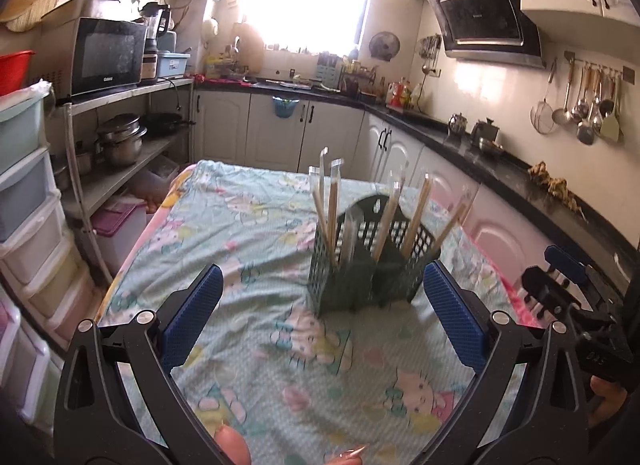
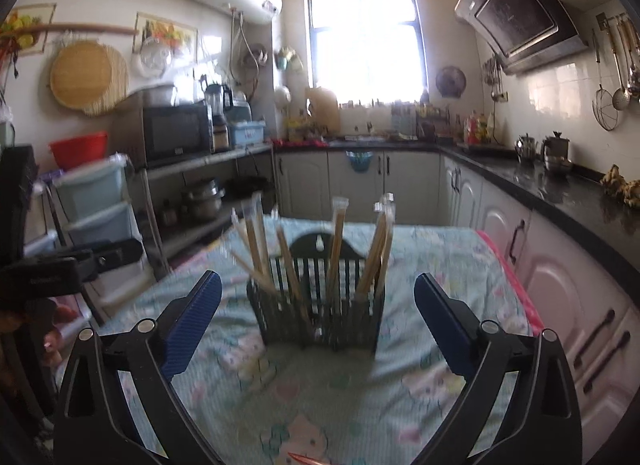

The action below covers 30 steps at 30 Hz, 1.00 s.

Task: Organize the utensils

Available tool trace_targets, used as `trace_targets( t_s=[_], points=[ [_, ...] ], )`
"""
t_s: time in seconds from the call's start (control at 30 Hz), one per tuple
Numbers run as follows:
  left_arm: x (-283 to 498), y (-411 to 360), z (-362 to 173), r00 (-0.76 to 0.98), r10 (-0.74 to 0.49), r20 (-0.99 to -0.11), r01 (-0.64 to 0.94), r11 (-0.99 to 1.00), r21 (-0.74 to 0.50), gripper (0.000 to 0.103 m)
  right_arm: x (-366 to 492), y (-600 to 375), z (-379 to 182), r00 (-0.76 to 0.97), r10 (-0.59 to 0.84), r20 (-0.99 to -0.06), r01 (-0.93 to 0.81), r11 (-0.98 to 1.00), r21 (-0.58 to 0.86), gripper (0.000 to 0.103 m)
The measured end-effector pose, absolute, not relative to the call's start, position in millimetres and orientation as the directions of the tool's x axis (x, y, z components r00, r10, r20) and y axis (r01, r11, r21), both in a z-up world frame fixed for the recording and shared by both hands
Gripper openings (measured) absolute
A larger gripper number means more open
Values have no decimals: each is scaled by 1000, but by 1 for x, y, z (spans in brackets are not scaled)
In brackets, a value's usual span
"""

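With both the left gripper [image 1: 320,313] and right gripper [image 2: 318,323] released and empty, the holder [image 1: 370,265] mid-tabletop [image 1: 248,233] could be tipped and its chopsticks [image 1: 330,201] spilled if knocked.

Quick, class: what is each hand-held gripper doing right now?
Left hand-held gripper: open, holding nothing.
Right hand-held gripper: open, holding nothing.

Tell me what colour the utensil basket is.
Dark green utensil basket, clearest in the left wrist view.
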<state>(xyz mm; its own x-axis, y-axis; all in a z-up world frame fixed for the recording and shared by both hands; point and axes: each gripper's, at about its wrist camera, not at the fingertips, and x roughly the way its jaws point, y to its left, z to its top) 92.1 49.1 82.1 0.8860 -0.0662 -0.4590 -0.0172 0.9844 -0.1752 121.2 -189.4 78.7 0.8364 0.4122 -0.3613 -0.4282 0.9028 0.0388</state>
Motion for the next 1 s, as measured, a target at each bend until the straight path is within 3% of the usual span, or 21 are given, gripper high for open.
trace_targets(
  t_s=[0.27,0.57,1.0],
  points=[
    [70,37,38,848,-53,-527,-30,988,-148,93,99,-185,42,817,362,-449,-389,920,34,97],
    [36,1,-3,890,-12,-456,-34,995,-93,93,61,-200,0,918,271,-291,-287,958,-13,97],
    [31,-1,-19,934,-24,-355,-26,991,-135,93,47,-208,-29,946,252,-205,-260,965,-13,97]
  ],
)
